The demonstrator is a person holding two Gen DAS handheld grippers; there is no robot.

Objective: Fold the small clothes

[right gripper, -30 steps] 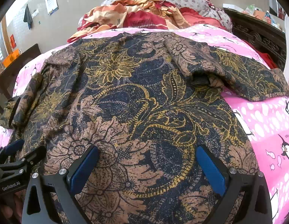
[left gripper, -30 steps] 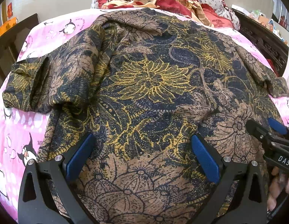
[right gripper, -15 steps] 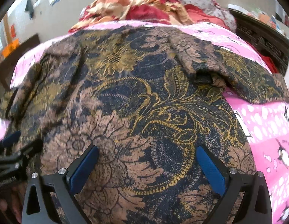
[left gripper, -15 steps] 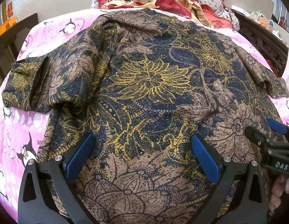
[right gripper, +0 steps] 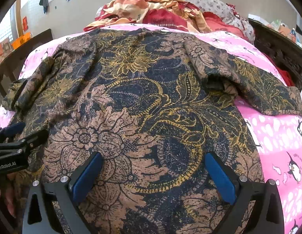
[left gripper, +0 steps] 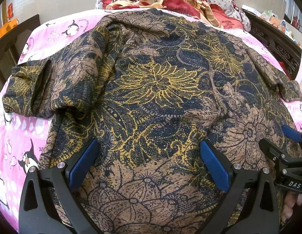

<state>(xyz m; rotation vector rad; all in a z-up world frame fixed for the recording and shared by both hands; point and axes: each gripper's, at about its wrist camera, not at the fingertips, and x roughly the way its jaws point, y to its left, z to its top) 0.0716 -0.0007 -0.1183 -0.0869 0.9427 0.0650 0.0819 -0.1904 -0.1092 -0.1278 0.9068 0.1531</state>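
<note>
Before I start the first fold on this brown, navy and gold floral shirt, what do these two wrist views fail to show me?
- Bottom hem of the brown, navy and gold floral shirt: cut off below both views, behind the open left gripper and open right gripper.
- Collar and which face is up: far end, foreshortened; unclear.
- Left sleeve in the right wrist view: bunched, partly hidden at the edge.
- Pink penguin-print bedsheet under the shirt: covered.
</note>
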